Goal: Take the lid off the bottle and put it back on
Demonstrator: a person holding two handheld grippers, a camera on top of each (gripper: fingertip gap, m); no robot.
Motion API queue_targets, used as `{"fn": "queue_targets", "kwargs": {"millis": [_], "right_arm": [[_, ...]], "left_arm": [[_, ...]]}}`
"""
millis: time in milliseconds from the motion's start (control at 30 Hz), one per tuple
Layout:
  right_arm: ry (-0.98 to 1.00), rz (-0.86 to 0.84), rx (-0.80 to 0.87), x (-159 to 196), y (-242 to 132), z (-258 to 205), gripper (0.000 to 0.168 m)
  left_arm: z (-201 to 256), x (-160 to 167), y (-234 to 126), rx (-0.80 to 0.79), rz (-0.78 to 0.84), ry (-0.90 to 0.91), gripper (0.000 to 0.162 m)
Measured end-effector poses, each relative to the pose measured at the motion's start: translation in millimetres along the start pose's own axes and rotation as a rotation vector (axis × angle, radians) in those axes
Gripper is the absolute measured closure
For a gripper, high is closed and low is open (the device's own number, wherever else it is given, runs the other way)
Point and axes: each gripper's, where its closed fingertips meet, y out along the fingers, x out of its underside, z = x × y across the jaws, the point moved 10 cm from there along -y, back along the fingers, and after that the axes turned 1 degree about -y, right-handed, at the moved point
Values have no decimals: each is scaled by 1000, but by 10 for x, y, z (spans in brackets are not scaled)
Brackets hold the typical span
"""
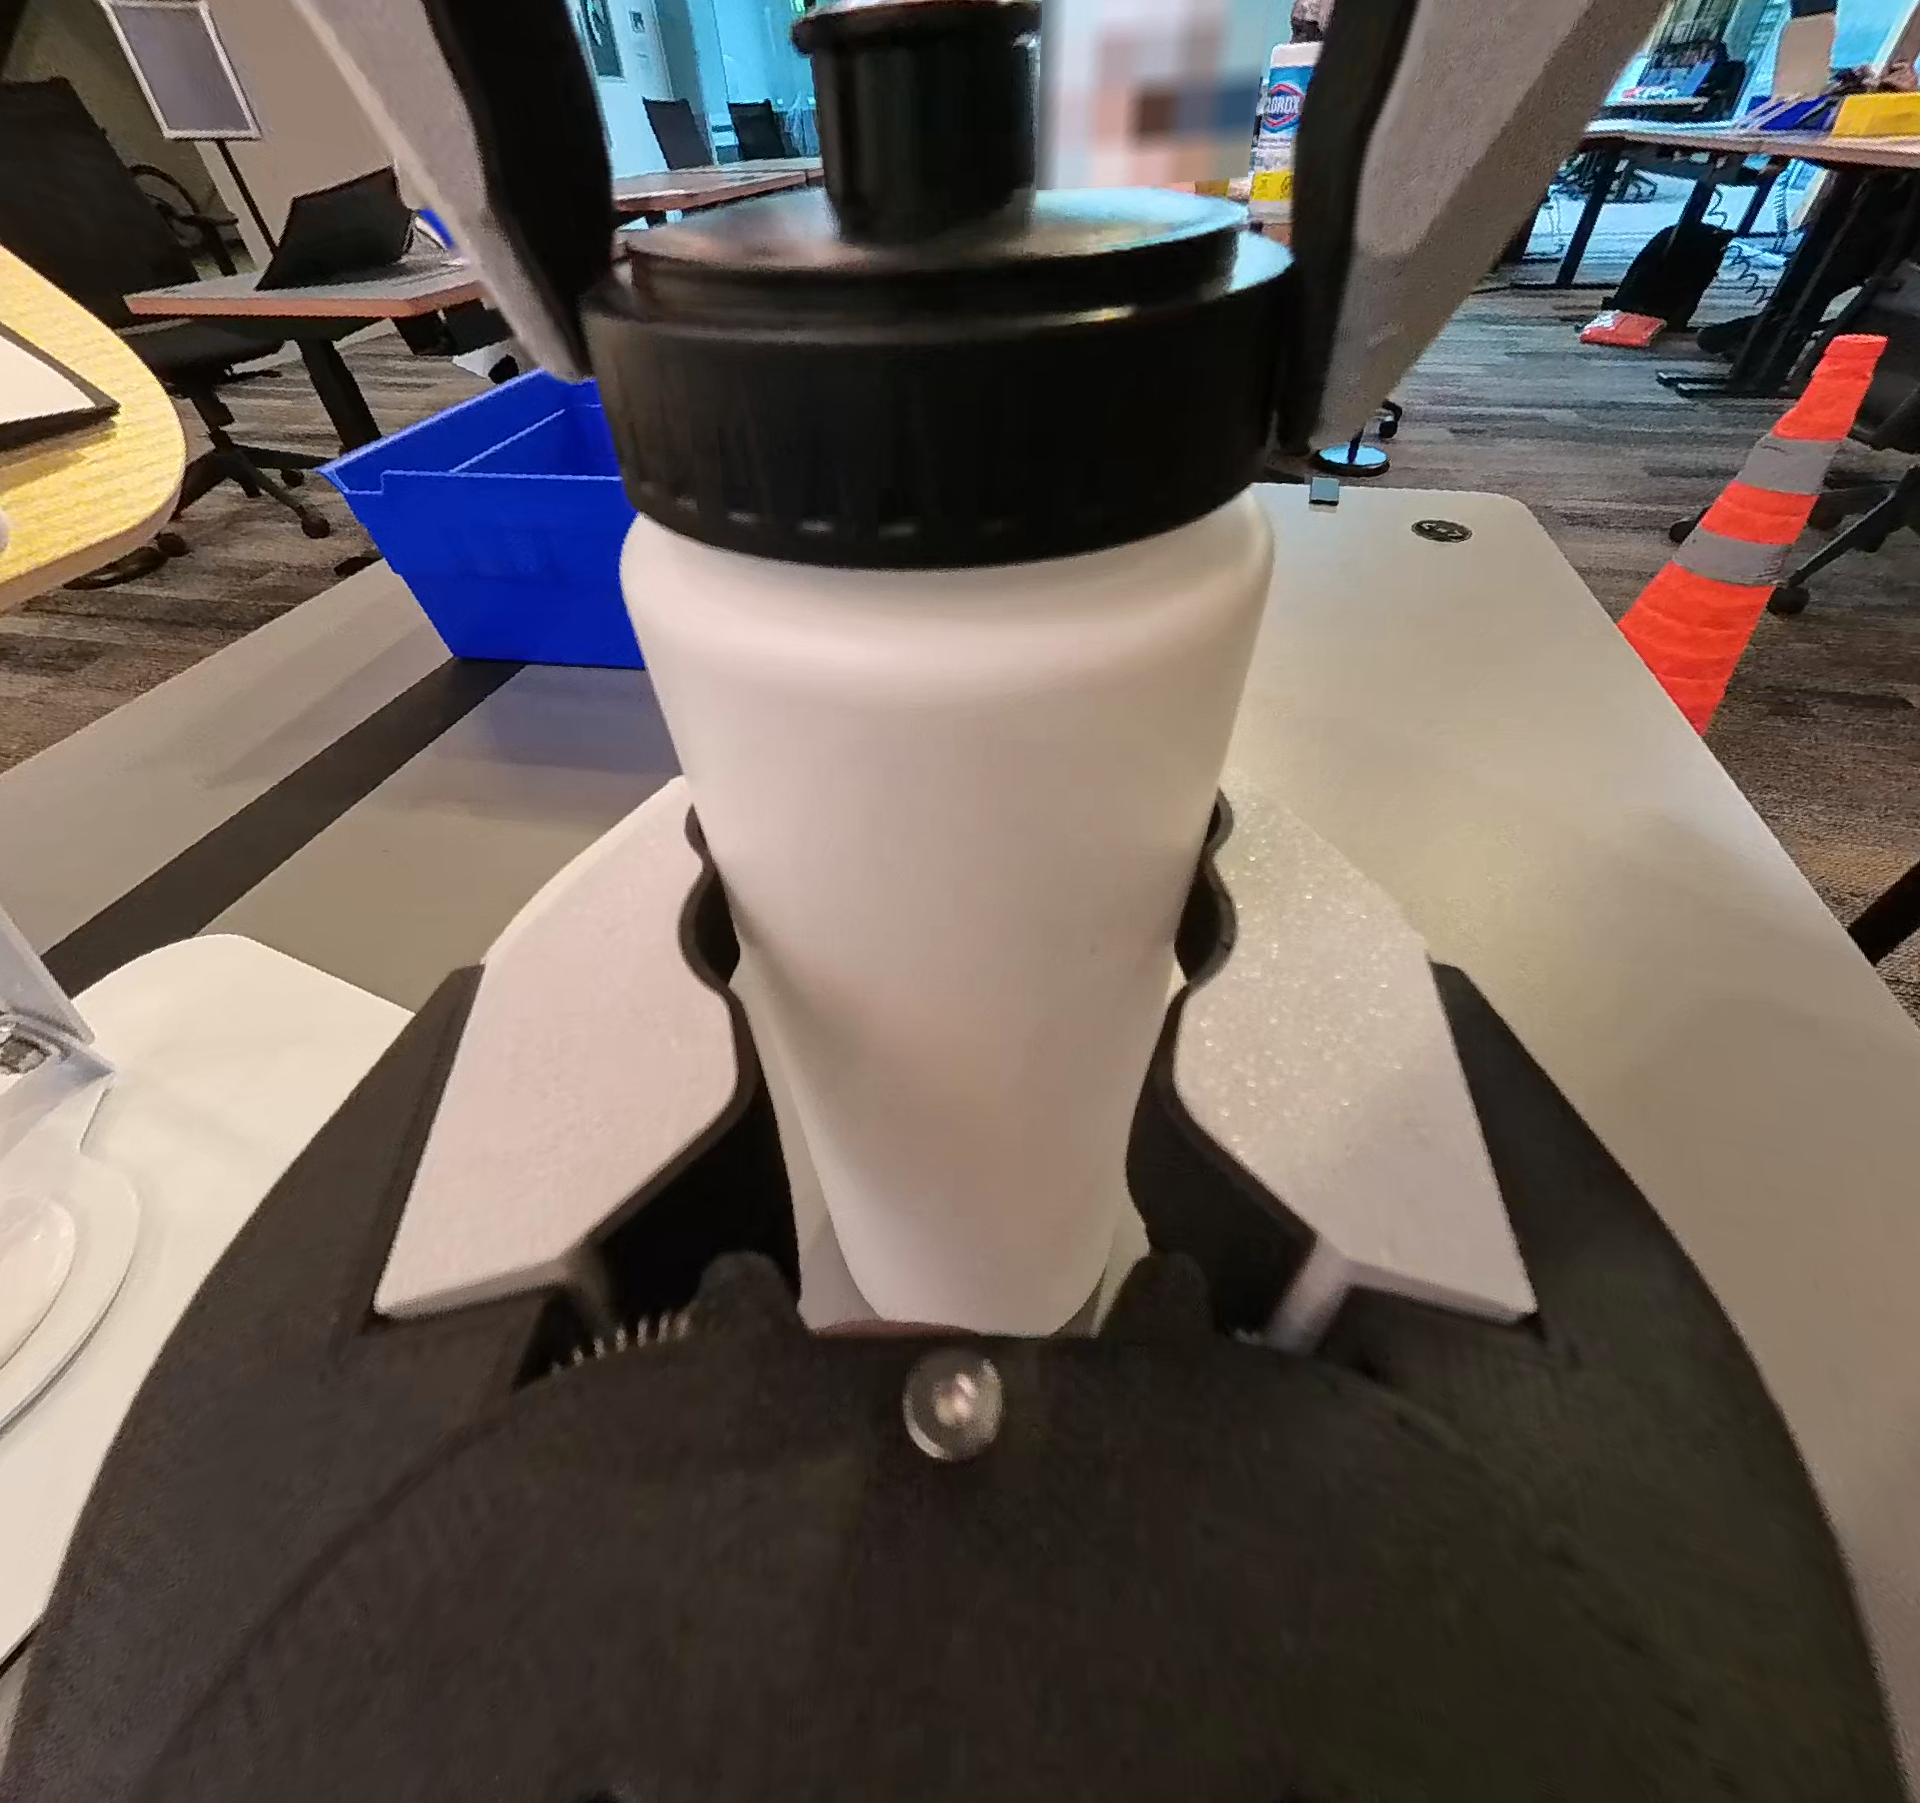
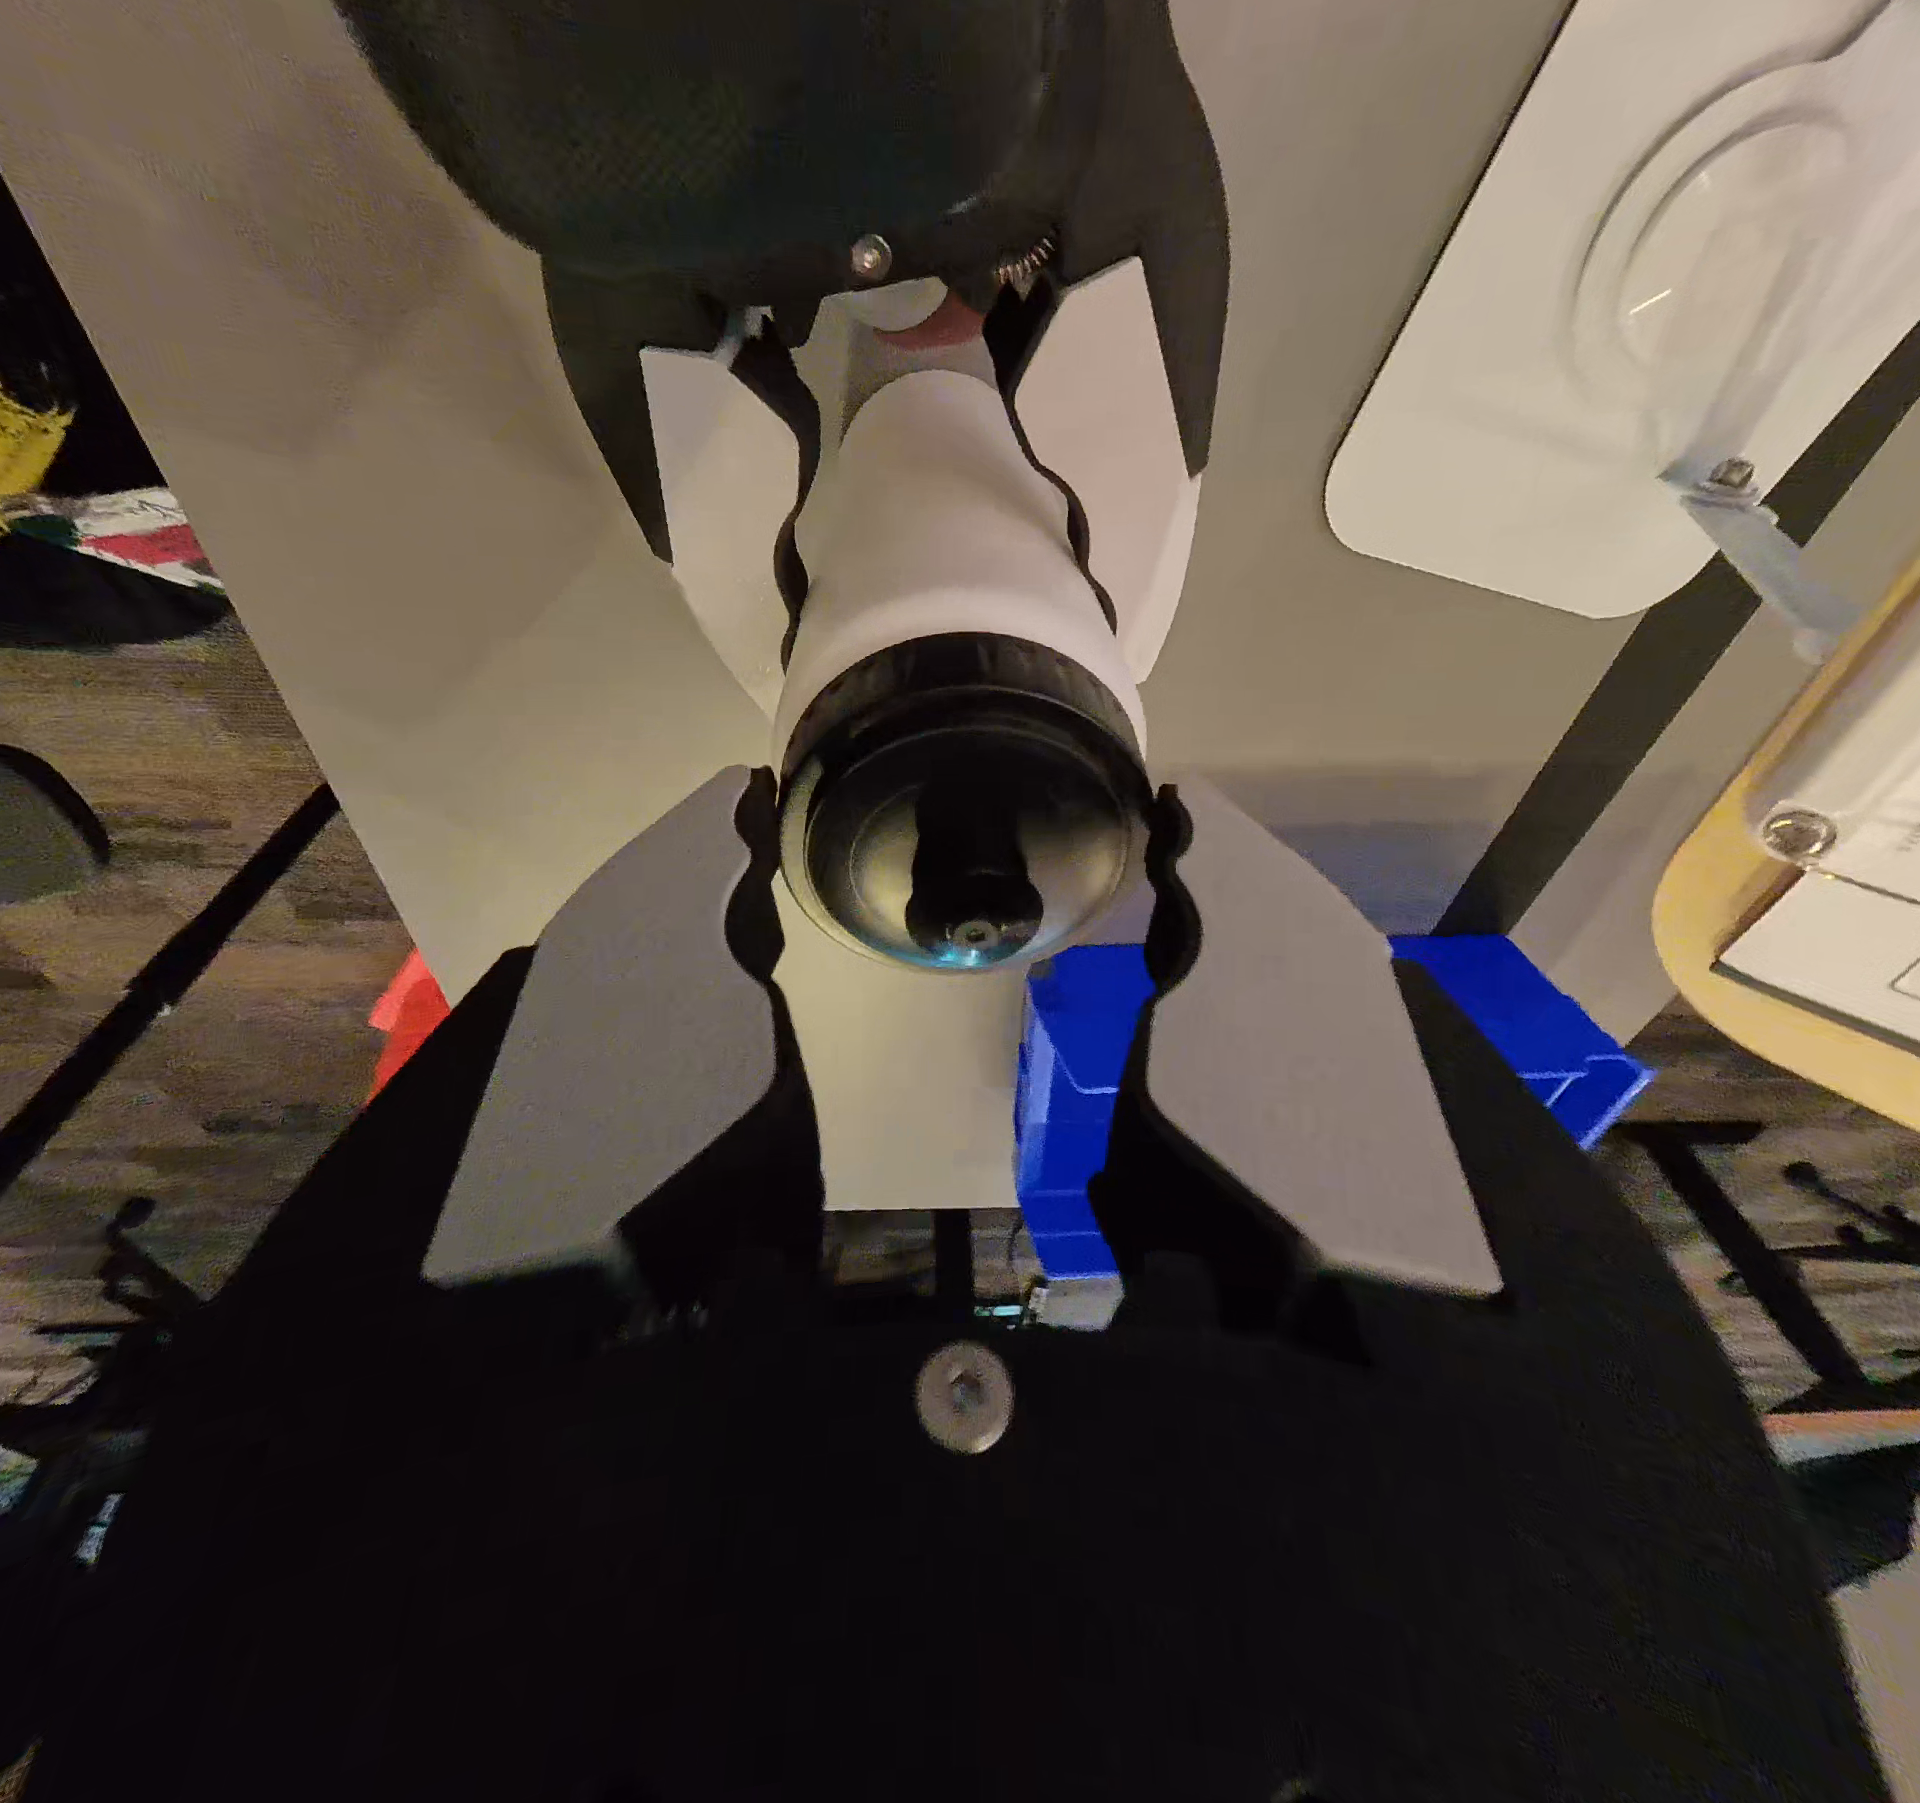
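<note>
**A:** Where is the bottle, and what is holding it?

**B:** Your left gripper has its two fingers pressed against the sides of the white bottle, low on its body. The bottle stands upright over a pale grey table.

**A:** And the lid?

**B:** The black ribbed lid is seated on the bottle's neck, with a black spout rising from its middle. Your right gripper comes down from above. Its fingers sit on either side of the lid's rim, closed on it. From the right wrist view you look straight down on the lid, with the bottle receding beneath it and the left gripper clamped lower down.

**A:** What else is around?

**B:** A blue bin sits past the table's far edge on the left. An orange traffic cone with grey bands stands on the floor to the right. A white tray-like panel lies on the table beside the bottle. Office desks and chairs fill the background.
</note>
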Motion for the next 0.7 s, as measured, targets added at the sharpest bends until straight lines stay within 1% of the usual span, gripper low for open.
{"fn": "queue_targets", "kwargs": {"millis": [100, 167, 200, 267, 300, 333, 367, 433, 467, 533, 633, 700], "right_arm": [[182, 12, -48, 7, 3, 57, 99], [345, 27, -82, 30, 9, 102, 99], [374, 31, -83, 33, 7, 100, 99], [339, 31, -83, 24, -5, 94, 99], [284, 43, -83, 21, -18, 92, 99], [221, 69, -64, 16, -43, 82, 92], [148, 80, -37, 14, -64, 60, 90], [14, 46, 24, 29, -69, 15, 81], [-33, 27, 41, 34, -59, -1, 81], [-100, -18, 42, 52, -17, -21, 97], [-105, -9, 29, 61, -3, -19, 99], [-9, 0, 4, 73, -1, -3, 98]], "left_arm": [[-2, -1, 0, 0, 0, -2, 78], [-4, -1, 5, 0, 1, -5, 78], [-3, -1, 6, 1, 2, -3, 78], [-2, 0, 1, 0, 3, 0, 78], [-1, 2, -2, 0, 3, 0, 78], [0, 1, -3, 0, 2, 0, 78], [-1, 1, -1, 0, 2, 0, 78], [-4, 2, 0, 2, 4, -1, 78], [-4, 2, 0, 2, 4, -1, 78], [-5, 2, 2, 2, 5, -2, 77], [-6, 1, 0, 2, 4, -2, 77], [-6, 1, 3, 1, 3, -4, 78]]}}
